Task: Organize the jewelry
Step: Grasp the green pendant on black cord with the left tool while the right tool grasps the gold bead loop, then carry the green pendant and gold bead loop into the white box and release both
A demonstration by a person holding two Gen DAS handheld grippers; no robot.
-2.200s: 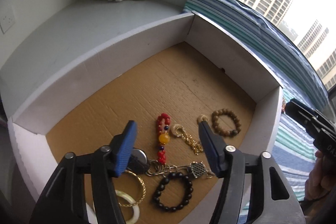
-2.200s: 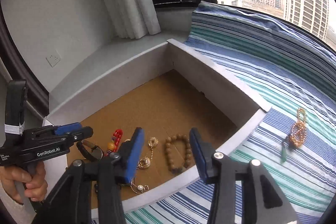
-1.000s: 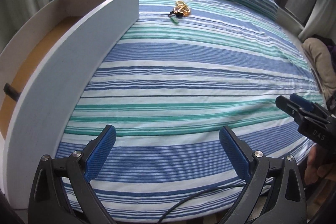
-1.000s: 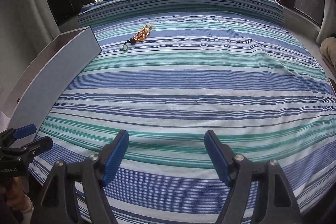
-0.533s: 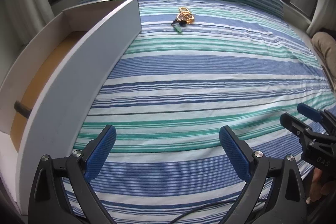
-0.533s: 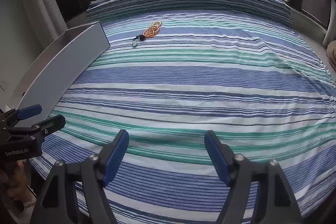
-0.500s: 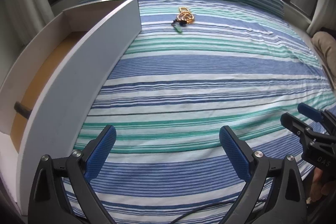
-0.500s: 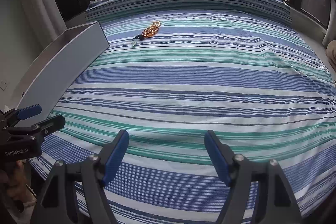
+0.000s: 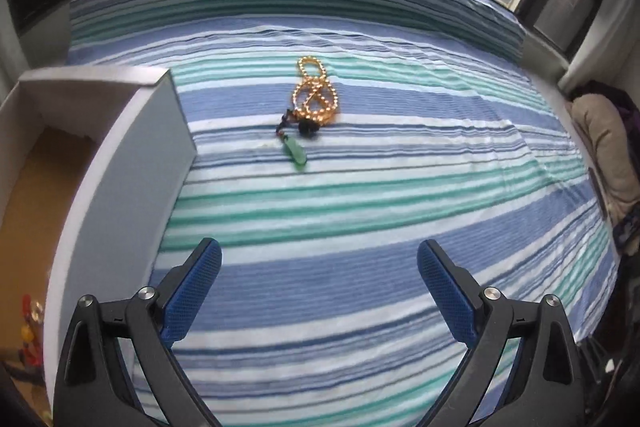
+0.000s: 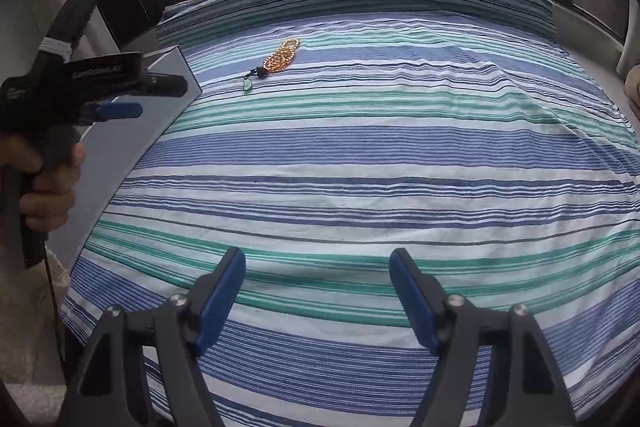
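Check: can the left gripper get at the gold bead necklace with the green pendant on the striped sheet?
Probably yes. The left gripper is open and empty, and the gold bead necklace with the green pendant lies ahead of it on bare striped sheet, apart from the white box wall.

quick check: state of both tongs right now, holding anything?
Left tongs: open, empty, above the striped sheet; gold bead necklace lies ahead, untouched.
Right tongs: open, empty, above the sheet.
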